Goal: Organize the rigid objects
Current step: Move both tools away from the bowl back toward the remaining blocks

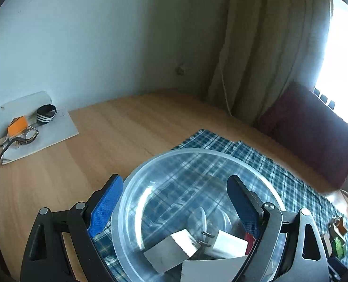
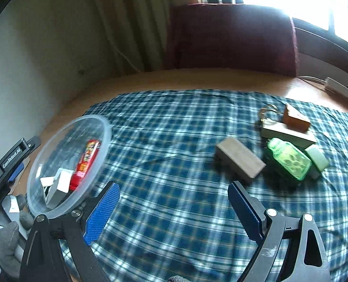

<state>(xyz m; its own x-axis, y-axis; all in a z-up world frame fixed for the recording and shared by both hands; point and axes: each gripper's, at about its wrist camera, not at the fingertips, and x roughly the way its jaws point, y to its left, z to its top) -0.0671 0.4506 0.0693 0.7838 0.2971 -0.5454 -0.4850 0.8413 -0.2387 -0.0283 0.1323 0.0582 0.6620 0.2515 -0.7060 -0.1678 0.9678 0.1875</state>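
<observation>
We've got the left gripper (image 1: pixel 175 202) straddling the clear bowl's (image 1: pixel 197 155) rim w/ jaws wide, right gripper (image 2: pixel 174 208) spread & empty over the plaid cloth (image 2: pixel 174 122), near the stiff, light-looking wooden block (image 2: pixel 239 161)—prob best pinched across its narrow sides.

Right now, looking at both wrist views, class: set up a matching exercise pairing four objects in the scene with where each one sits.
Things:
1. red packet
2. green bottle
3. wristwatch
4. brown block

Places:
A. on the white board by the wall
B. alone on the checked cloth, left of the cluster
C. inside the clear bowl
D. in the cluster, against the pale box

Pairs: 1-C, 2-D, 3-A, 4-B
</observation>
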